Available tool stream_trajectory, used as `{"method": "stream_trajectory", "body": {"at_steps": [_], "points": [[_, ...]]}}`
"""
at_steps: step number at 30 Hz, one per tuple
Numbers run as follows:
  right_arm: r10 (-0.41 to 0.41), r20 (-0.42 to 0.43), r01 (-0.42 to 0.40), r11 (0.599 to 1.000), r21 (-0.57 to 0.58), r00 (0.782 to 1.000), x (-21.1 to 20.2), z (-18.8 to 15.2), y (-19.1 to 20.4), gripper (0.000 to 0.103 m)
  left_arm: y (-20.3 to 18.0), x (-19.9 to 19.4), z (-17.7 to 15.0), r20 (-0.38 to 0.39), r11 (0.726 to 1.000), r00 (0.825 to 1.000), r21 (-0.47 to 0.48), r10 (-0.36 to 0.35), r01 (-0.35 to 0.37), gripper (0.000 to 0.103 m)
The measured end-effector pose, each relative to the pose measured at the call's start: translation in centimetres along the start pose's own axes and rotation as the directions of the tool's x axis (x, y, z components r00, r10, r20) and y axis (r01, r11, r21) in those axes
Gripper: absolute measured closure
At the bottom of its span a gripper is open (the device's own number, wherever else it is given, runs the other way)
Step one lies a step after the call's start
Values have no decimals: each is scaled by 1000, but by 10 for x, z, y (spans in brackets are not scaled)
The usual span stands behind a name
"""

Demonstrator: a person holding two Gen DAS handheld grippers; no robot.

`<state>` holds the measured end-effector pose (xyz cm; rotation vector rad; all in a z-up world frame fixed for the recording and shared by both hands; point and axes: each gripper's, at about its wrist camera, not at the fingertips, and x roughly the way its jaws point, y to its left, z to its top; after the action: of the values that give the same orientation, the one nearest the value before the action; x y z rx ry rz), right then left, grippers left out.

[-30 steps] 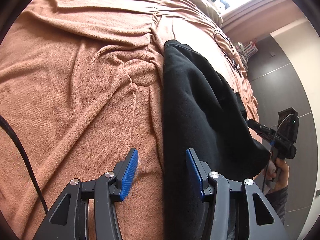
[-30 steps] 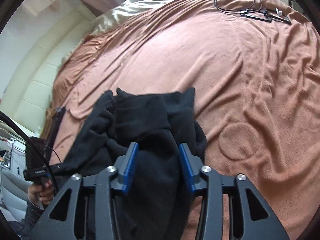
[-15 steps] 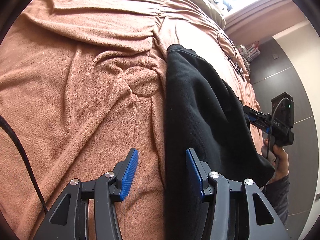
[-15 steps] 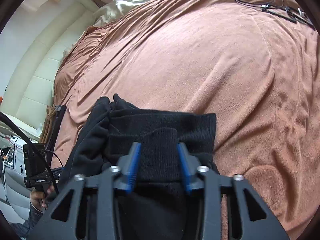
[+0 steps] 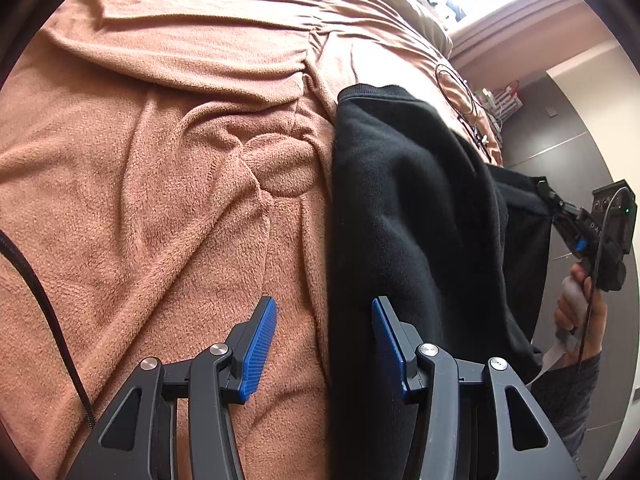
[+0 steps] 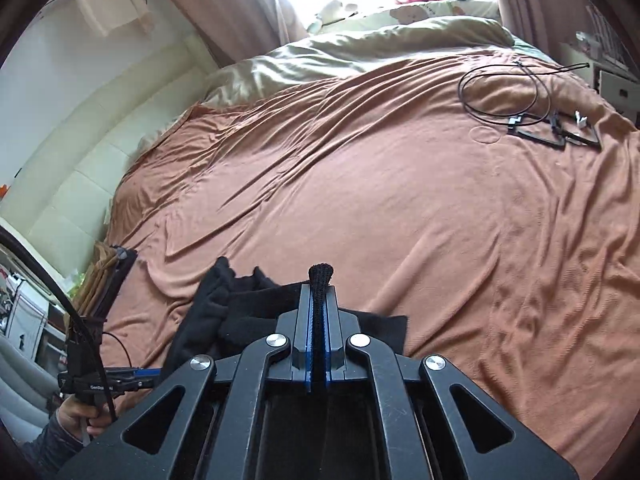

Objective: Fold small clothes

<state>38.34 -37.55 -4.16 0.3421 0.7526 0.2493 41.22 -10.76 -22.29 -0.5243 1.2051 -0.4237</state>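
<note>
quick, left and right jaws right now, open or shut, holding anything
left gripper: open, holding nothing, hovering over the black garment edge.
right gripper: shut on a fold of the black garment.

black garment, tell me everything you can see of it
The black garment is soft, fleecy knit with a ribbed hem. It lies crumpled lengthwise on the brown blanket, its straight left edge running up the bed. The right gripper is shut on a pinched ribbed fold, which pokes out past the tips, with that side lifted. The left gripper is open, straddling the near left edge; whether its fingers touch the cloth is unclear.
</note>
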Motion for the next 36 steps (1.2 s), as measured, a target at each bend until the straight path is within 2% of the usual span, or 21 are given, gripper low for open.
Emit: {"method": "stream_trajectory", "body": {"at_steps": [5, 9, 11, 12, 14, 16, 18, 20, 24, 36], "points": [[-69, -35, 70, 997, 22, 997, 29, -20, -17, 103, -1, 3, 0, -5, 1000, 1000, -2, 0, 0, 52], [-110, -120, 118, 991, 61, 987, 61, -30, -25, 103, -1, 5, 1, -6, 1000, 1000, 0, 2, -2, 52], [-184, -163, 200, 976, 90, 969, 68, -32, -28, 96, -1, 5, 1, -7, 1000, 1000, -1, 1, -1, 52], [-194, -166, 211, 973, 93, 967, 67, -27, -26, 93, -1, 5, 1, -8, 1000, 1000, 0, 1, -1, 52], [-197, -160, 213, 973, 86, 967, 57, -22, -19, 77, -1, 4, 0, -7, 1000, 1000, -2, 3, -3, 52], [-179, -140, 187, 981, 51, 974, 39, -21, -2, 45, -1, 2, -1, -5, 1000, 1000, -5, 5, -5, 52], [-174, -123, 176, 984, 3, 977, 24, -21, 13, 38, 0, 0, -3, -3, 1000, 1000, -5, 2, -2, 52], [-156, -135, 154, 988, -30, 978, 12, -24, 28, 38, 0, -1, -5, -2, 1000, 1000, -8, -5, 5, 52], [-150, -153, 139, 987, -77, 977, -5, -36, 51, 25, -1, -5, -11, 3, 1000, 1000, -14, -19, 19, 52], [-125, -150, 90, 971, -220, 981, -45, -67, 95, 25, -3, -27, -29, 31, 999, 998, -8, -51, 51, 52]]}}
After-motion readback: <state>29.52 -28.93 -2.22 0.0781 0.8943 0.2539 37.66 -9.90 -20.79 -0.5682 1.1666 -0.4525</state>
